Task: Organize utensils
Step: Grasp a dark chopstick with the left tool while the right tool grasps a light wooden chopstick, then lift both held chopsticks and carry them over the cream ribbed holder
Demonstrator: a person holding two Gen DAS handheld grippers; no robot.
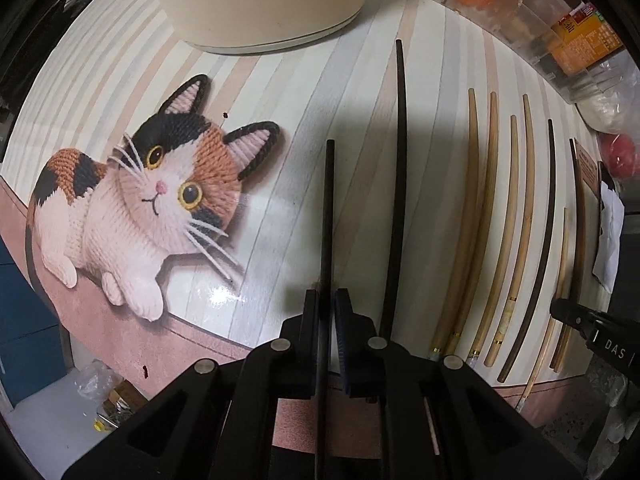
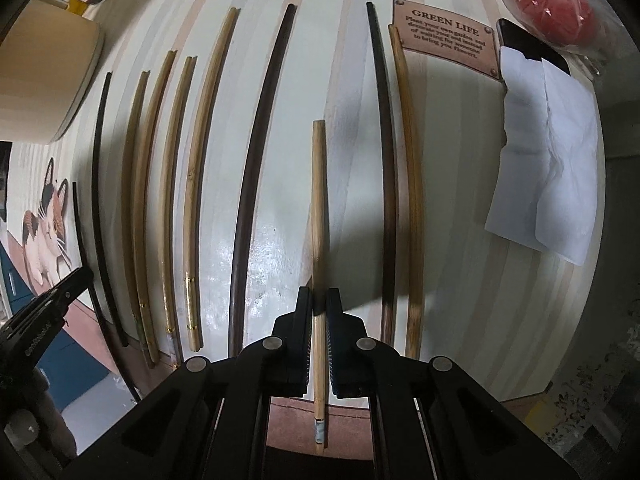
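Observation:
My left gripper (image 1: 327, 300) is shut on a black chopstick (image 1: 329, 208) that points away over the striped mat. A second black chopstick (image 1: 397, 184) lies on the mat just to its right. My right gripper (image 2: 319, 298) is shut on a light bamboo chopstick (image 2: 319, 208), held lengthwise between a dark brown chopstick (image 2: 258, 152) on its left and another dark one (image 2: 383, 152) on its right. Several bamboo and dark chopsticks (image 2: 168, 184) lie in parallel rows on the mat; they also show in the left wrist view (image 1: 496, 220).
A cat picture (image 1: 152, 200) is printed on the mat. A cream container (image 1: 256, 4) stands at the back. Clear boxes with packets (image 1: 552, 28) line the far edge. A "GREEN LIFE" tag (image 2: 448, 36), white paper (image 2: 548, 168) and a red bagged item (image 2: 556, 4) lie at right.

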